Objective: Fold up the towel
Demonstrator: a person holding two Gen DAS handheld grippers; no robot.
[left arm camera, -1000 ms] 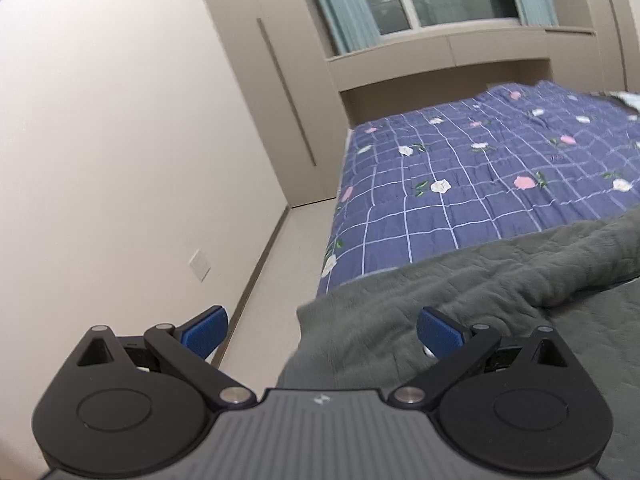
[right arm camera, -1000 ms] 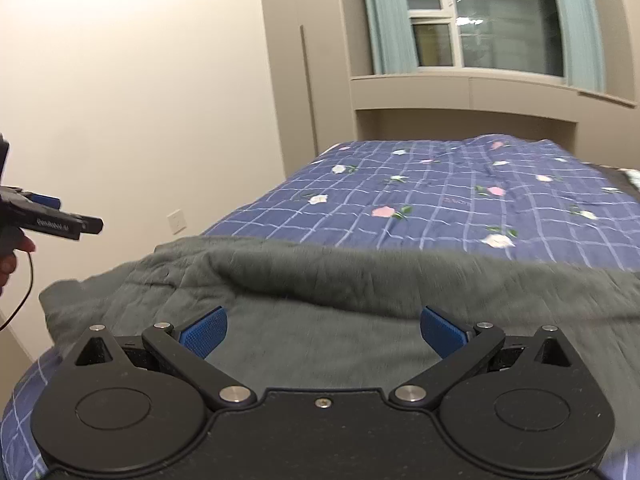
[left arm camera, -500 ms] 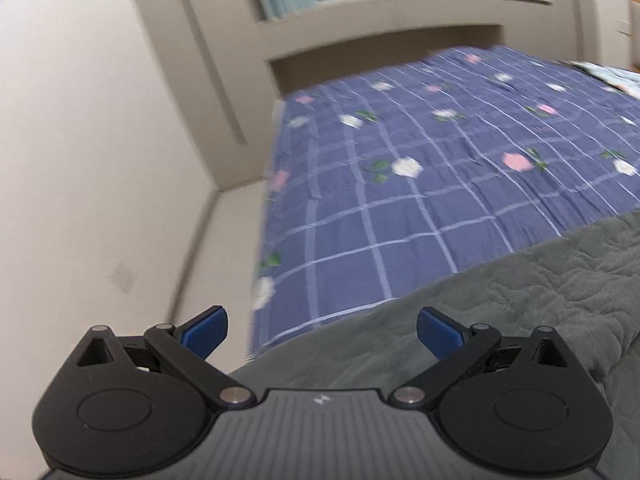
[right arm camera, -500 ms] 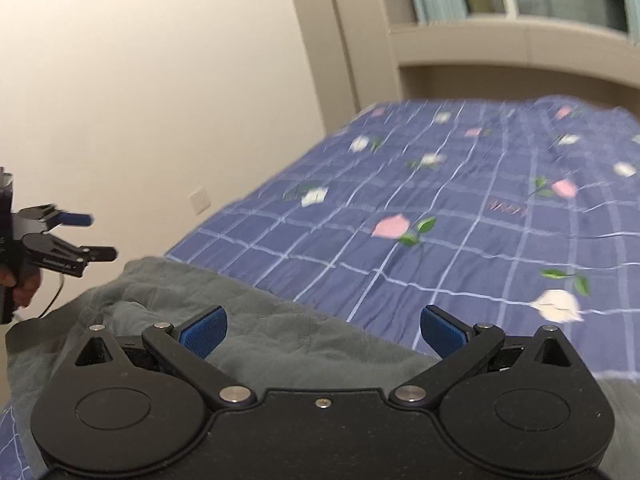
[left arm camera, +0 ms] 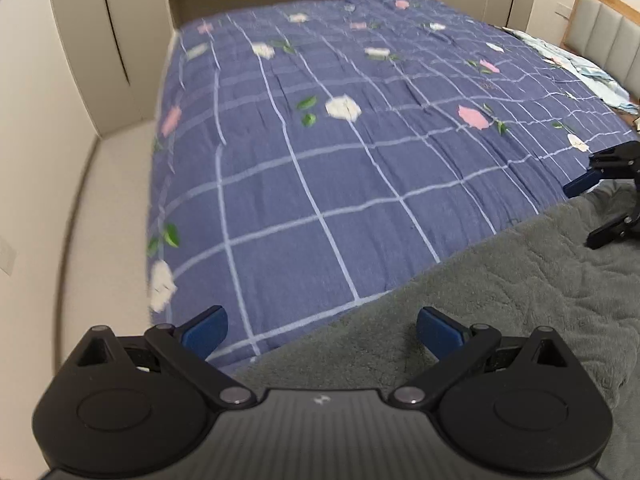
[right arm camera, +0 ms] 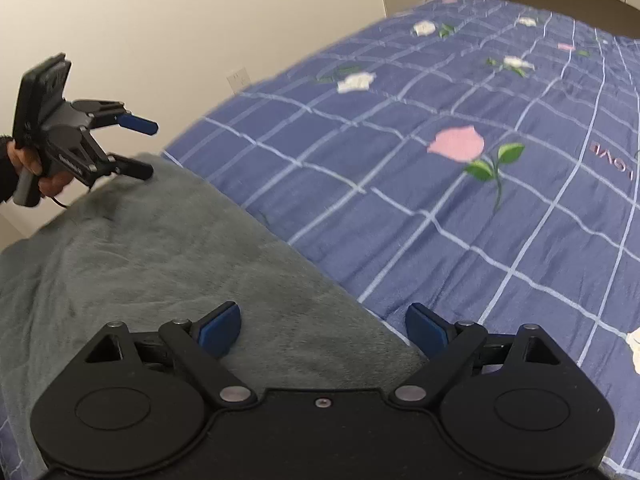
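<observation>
I'm over the grey towel (right arm camera: 168, 256), spread on the bed (left arm camera: 320, 160). Left gripper (left arm camera: 320, 330) and right gripper (right arm camera: 322, 328) both gape wide, empty. No fold visible yet; everything's left.

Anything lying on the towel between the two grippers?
No. In the right wrist view, only bare grey towel stretches from the right gripper to the left gripper.
</observation>
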